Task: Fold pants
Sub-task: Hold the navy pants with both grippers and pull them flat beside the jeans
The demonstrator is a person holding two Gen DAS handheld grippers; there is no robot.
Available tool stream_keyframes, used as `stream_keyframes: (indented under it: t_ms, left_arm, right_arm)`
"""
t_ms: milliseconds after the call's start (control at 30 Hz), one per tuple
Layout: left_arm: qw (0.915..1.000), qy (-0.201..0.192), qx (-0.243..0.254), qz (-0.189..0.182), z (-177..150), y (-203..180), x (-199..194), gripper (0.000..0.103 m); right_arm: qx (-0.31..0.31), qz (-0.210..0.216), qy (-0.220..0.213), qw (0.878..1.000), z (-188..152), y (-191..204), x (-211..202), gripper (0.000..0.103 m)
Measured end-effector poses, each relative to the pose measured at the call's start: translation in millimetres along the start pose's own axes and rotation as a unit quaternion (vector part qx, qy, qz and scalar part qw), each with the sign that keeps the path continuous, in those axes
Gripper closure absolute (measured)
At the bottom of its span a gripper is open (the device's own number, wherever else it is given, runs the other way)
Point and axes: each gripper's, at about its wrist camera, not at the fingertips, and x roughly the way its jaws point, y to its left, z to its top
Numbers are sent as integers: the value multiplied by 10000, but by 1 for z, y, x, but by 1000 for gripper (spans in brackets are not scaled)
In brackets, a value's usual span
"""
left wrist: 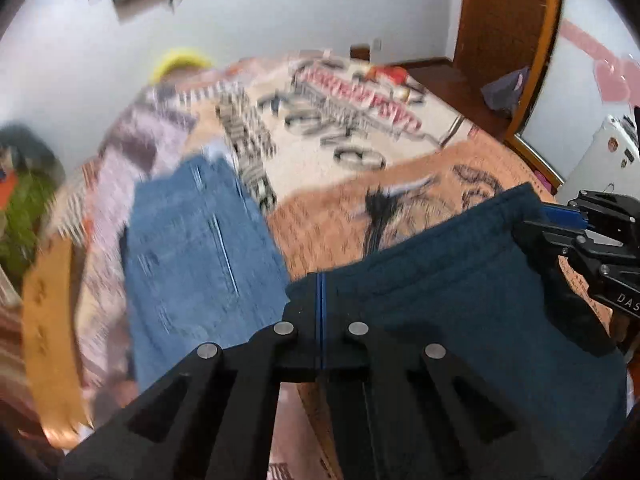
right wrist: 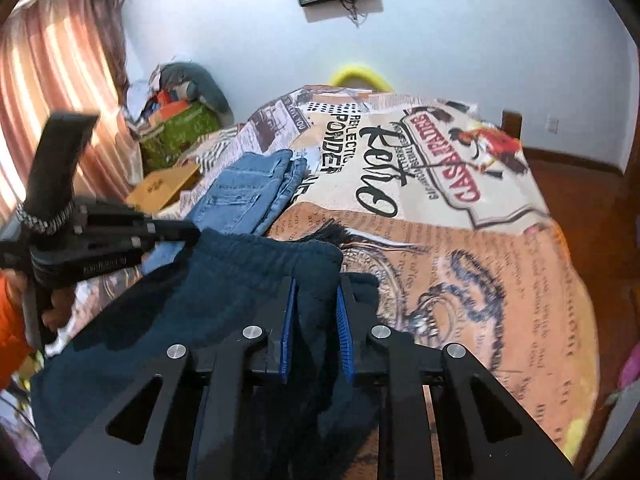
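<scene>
Dark navy pants (left wrist: 460, 280) hang by their waistband between my two grippers above the bed. My left gripper (left wrist: 321, 280) is shut on the waistband's left corner, jaws pressed together. It also shows at the left of the right wrist view (right wrist: 188, 234). My right gripper (right wrist: 316, 292) holds a thick bunch of the navy pants (right wrist: 240, 280) between its blue pads, jaws partly closed on the cloth. The right gripper shows at the right edge of the left wrist view (left wrist: 560, 216), clamped on the waistband's other end.
Folded light blue jeans (right wrist: 252, 192) lie on the bedspread (right wrist: 440, 208) just beyond the pants. A cardboard piece (right wrist: 164, 186) and a pile of clutter (right wrist: 180, 120) sit left of the bed. A wooden door (left wrist: 508, 20) and floor are to the right.
</scene>
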Motion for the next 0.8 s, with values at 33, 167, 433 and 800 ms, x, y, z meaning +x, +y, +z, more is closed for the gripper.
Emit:
stream_keyframes:
  t_ms: [33, 167, 433, 800]
  left_arm:
    - [9999, -136, 94, 32, 4, -4, -6, 103]
    - [9995, -197, 230, -89, 16, -12, -11, 103]
    - [9987, 337, 340, -172, 4, -17, 29, 102]
    - [9986, 529, -26, -6, 16, 5, 45, 102]
  right_arm:
    - [-63, -58, -58, 9999, 2, 0, -3, 86]
    - [-42, -137, -154, 9998, 5, -7, -7, 86]
    - [277, -176, 164, 9993, -4, -36, 27, 86]
    - [67, -287, 149, 9995, 1, -29, -8, 76]
